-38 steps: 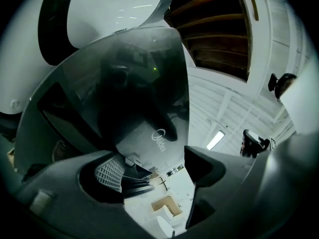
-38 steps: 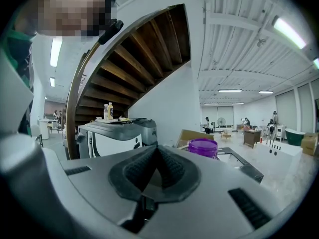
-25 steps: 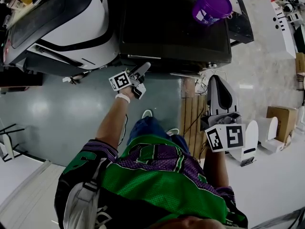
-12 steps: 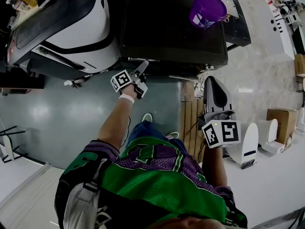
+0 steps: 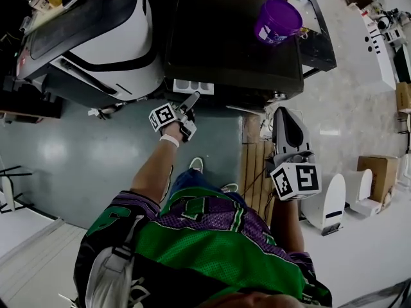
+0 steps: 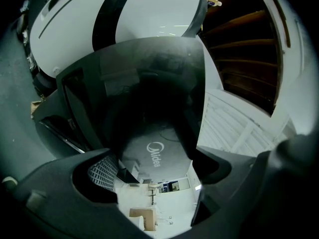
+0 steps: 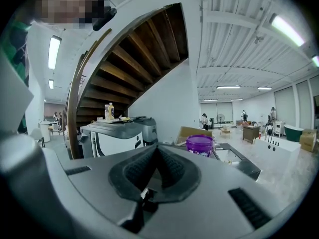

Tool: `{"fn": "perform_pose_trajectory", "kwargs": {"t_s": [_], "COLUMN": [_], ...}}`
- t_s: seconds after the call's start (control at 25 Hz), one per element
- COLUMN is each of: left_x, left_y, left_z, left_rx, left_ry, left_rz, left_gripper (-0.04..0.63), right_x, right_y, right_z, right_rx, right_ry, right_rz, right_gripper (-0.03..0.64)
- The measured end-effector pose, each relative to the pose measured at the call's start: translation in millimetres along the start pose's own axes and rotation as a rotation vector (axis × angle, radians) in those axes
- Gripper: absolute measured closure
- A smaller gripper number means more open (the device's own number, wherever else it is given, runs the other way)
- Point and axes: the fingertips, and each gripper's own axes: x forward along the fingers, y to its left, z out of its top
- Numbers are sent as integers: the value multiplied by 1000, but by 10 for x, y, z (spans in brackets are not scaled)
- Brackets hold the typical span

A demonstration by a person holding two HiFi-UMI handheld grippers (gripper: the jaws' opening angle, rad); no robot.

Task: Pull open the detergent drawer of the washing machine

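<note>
Shiny grey-green floor point(image 5: 77, 153) fills most of the head view, with the dark washing machine point(image 5: 231, 43) up top and a purple bucket point(image 5: 277, 19) sitting on its lid. The detergent drawer point(image 5: 192, 86) is already sticking out of the front a bit, enough to show its white compartments, and the left gripper point(image 5: 192, 99) is right at its front edge. The right gripper point(image 5: 286, 115) hangs well off to the side near some wooden boards point(image 5: 255, 162), not involved. Left gripper view: the jaws look clamped onto the glossy front of the drawer, the bit with the logo, which sits between the ribbed pads point(image 6: 102, 171). Right gripper view: the jaws are pressed together with nothing in them, just pointing out at the room and a staircase point(image 7: 134, 54). So I'd say the pull is underway but only partly done. The drawer probably has more travel left, though I can't tell how much.
</note>
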Motion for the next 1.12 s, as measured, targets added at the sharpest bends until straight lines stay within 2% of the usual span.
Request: {"fn": "perform_pose_trajectory", "kwargs": {"t_s": [0.32,0.8,1.12], "left_x": [-229,-631,-722], "left_y": [-23,-72,-109], "left_z": [-222,-626,-633], "left_rx": [-17,-39,-44], "left_ry": [-27,13,2], "left_rz": [14,31,32], "left_gripper": [135,135,135], "right_x": [-254,-604,-649], "right_y": [14,75,240], "right_z": [87,96,123], "right_rx": [-4,4,-18], "right_ry": [-20,-23,-22], "right_rz": [20,35,69], "right_gripper": [615,615,615]}}
